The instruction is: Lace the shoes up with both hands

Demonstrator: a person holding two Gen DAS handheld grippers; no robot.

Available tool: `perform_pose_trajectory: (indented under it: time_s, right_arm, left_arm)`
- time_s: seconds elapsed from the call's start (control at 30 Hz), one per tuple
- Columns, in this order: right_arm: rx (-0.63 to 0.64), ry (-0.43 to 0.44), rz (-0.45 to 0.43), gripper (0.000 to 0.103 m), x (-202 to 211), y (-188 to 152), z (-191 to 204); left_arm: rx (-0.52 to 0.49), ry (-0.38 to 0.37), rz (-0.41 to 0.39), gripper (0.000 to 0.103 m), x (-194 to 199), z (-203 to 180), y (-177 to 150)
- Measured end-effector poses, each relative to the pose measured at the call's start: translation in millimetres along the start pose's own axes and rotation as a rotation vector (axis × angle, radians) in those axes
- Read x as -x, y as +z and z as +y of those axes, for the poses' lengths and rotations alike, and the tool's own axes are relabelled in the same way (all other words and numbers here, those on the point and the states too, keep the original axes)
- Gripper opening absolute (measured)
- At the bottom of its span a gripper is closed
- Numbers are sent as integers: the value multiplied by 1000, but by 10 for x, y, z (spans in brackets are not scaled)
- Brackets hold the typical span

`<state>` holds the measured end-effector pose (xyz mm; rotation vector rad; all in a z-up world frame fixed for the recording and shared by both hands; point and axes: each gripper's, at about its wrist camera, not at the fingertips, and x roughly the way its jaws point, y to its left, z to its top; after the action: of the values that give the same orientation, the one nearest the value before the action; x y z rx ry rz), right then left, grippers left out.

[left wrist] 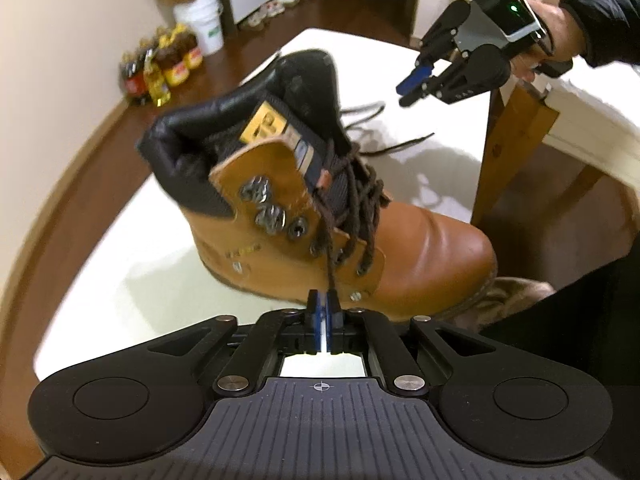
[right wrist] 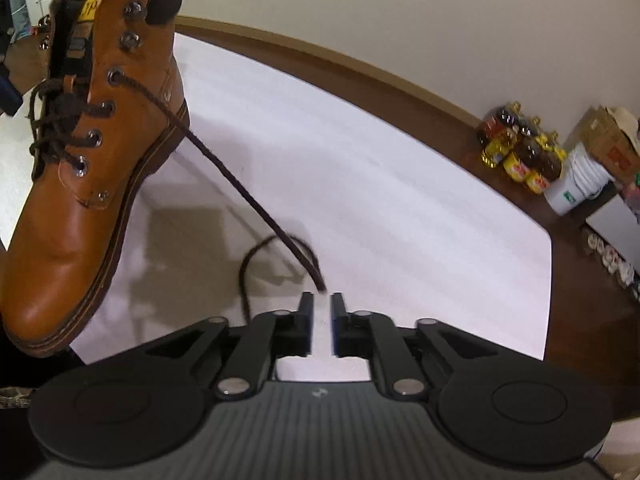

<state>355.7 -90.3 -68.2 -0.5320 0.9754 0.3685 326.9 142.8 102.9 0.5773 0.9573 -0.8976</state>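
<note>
Both grippers work over a white table [right wrist: 360,140] where a tan leather work boot [left wrist: 420,256] stands, its lower eyelets already crossed with dark brown lace and the upper speed hooks [left wrist: 262,200] bare. Largest of the loose parts is the lace itself. One end runs taut from the near side of the boot down into the left gripper [left wrist: 323,304], whose blue pads are pressed together on it. The other end [right wrist: 224,168] leaves an upper eyelet on the far side, slopes down and curls on the table. Its tip lies just ahead of the right gripper [right wrist: 321,300], whose jaws stand apart with nothing between them.

The step in hand looks like threading the upper part of the boot. Next, I judge, the right gripper must pinch that loose end near its tip and carry it across the tongue to the opposite hook, while the left holds tension.
</note>
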Motion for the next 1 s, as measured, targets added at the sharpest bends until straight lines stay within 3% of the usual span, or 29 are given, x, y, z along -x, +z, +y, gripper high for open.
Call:
perform_pose_trajectory:
  time_s: [0.2,0.43,0.6,0.7,0.93,1.0]
  right_arm:
    - [-125,-15,29,17,163,-25,68]
    - [-338,-72,59,17,540,-71,598]
    - [-558,2,-33,17,877,30,1199]
    - [-643,74,-114,18,982,158,1610]
    - [-872,236,-304,22,1009,253,1949]
    - [-933,211,-323,22,963,229,1951]
  left_arm:
    - [22,-44,-45,9,-100,56,35]
    - [-6,-215,-59,2,-131,217,12]
    - [-99,-311,-141,2,120,397,139]
    - [-85,-377,-155,2,133,539,231]
    - [10,-510,-81,2,51,862,387]
    - [31,-530,-65,2,28,918,394]
